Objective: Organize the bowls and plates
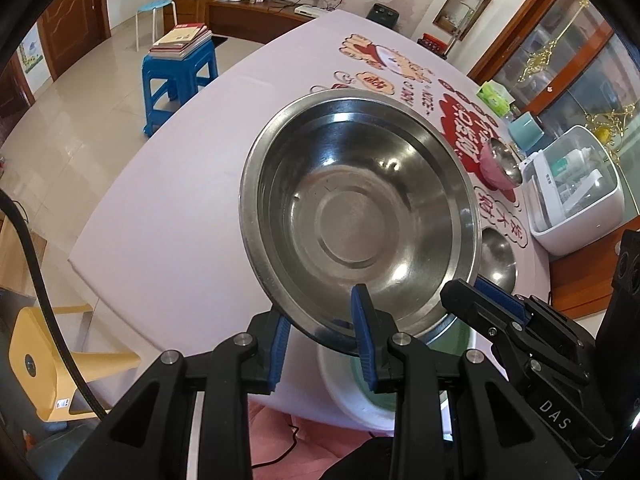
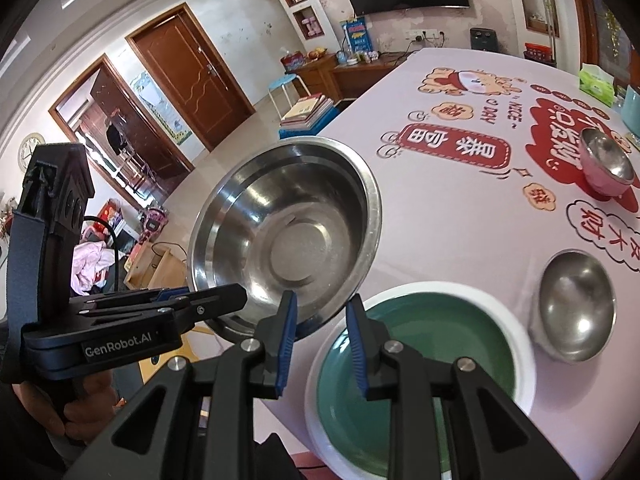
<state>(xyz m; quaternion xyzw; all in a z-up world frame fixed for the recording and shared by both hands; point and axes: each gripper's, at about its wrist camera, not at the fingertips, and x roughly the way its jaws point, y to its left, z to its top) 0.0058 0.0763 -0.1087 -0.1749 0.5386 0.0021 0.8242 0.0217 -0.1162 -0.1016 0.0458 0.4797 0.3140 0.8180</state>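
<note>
Above the near edge of the surface (image 2: 460,232), the large steel bowl (image 1: 360,216) hangs tilted, lifted clear of the cloth, its rim pinched between the jaws of the left gripper (image 1: 322,332), one pad inside the wall and one outside. The right gripper (image 2: 320,344) hovers just beside that rim with its jaws parted and nothing between them. Directly below sits the green-glazed dish with a white rim (image 2: 420,364), close to the near edge; a small steel bowl (image 2: 572,304) rests just beside it, and a pink-sided bowl (image 2: 606,168) stands further back toward the right edge.

Thin polished steel like this is probably light and stiff but slick, so a one-sided rim grip may let it swing or slip; a second hold on the rim would steady it. The dish looks ceramic and likely chips, so the steel bowl should be set down gently.
</note>
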